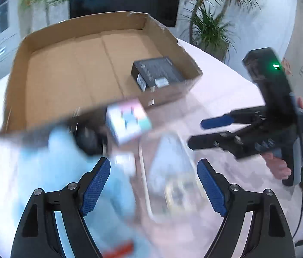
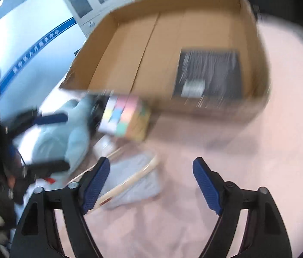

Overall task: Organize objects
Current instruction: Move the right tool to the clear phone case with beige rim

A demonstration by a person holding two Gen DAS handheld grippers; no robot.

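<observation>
**Q:** How many of each item appear, and where?

**A:** One open cardboard box (image 1: pixel 69 73) stands on the pale pink table (image 2: pixel 259 150). Inside it lies one black carton (image 1: pixel 155 73), set in the corner nearest the right gripper. Outside the box, against its near wall, sits one pastel-coloured cube box (image 2: pixel 125 118). Beside that lie one light-blue soft item (image 2: pixel 65 133), one dark rounded object (image 1: pixel 87 139) too blurred to identify, and one grey packet (image 2: pixel 136 178) crossed by a pale wooden stick (image 2: pixel 130 180). Whether there is one stick or two cannot be told through the blur. A small red item (image 1: pixel 119 248) shows at the lower edge of the left wrist view.

**Q:** And the tools?

**A:** Two grippers, each held by a person's hand (image 1: pixel 278 165). The left gripper (image 1: pixel 153 185) has its blue-padded jaws spread wide; the packet lies on the table below the gap, and the pads grasp nothing. The right gripper (image 2: pixel 151 185) is likewise parted, somewhat less widely, with nothing held; its left finger (image 2: pixel 96 182) overlaps the stick in the picture, though contact cannot be confirmed.

**Q:** Where do the grippers stand relative to the box?

**A:** Both hover over the table on the near side of the box, angled downward.
</observation>
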